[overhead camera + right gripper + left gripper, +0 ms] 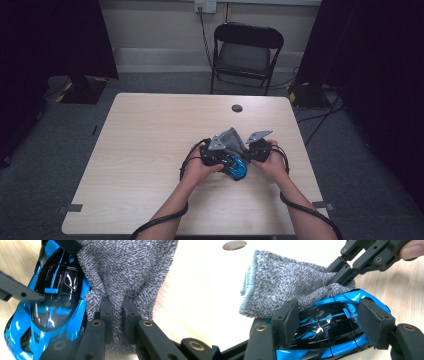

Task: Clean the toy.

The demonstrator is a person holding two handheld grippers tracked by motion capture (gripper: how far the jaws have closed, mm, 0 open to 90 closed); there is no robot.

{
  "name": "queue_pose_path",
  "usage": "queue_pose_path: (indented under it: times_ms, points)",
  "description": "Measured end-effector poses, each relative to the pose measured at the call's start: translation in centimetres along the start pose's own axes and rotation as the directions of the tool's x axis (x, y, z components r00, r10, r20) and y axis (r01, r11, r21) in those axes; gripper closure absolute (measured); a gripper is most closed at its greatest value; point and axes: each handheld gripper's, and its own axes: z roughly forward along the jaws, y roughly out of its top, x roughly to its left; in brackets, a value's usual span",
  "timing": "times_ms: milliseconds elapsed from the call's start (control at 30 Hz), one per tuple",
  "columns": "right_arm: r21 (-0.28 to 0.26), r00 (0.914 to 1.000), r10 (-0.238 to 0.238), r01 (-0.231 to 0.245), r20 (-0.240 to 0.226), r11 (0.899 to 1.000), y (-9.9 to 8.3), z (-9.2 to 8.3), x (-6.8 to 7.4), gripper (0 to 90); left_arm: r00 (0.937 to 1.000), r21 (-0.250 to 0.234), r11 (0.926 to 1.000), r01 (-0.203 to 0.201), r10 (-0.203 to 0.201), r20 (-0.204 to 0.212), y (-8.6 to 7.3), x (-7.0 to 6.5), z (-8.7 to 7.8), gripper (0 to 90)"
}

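Note:
A glossy blue and black toy car sits between the pads of my left gripper, whose jaws press on its two sides. A grey fluffy cloth lies over the car's far end. My right gripper is shut on a fold of the cloth, right beside the car. In the high view both hands meet at the table's middle right, with the left gripper, the right gripper, the car and the cloth bunched together.
The wooden table has a small round dark disc near its far edge. A black folding chair stands behind the table. Cables trail from both grippers over the near edge, and dark curtains flank the room.

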Motion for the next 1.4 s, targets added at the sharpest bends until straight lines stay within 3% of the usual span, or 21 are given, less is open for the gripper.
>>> queue_pose_path:
  times_ms: [200,1400]
  points:
    - [0.009,0.9998,-0.019,0.019,-0.006,1.000,-0.4,-0.5,0.0,81.4,1.0000,0.001,1.0000,0.006,-0.006,0.006,0.1,-0.1,0.0,35.1]
    - [0.021,0.9998,-0.016,0.016,-0.011,1.000,-4.0,-4.0,0.2,81.2,0.9997,0.007,0.9999,0.008,-0.008,0.024,0.3,-0.4,0.1,37.1]
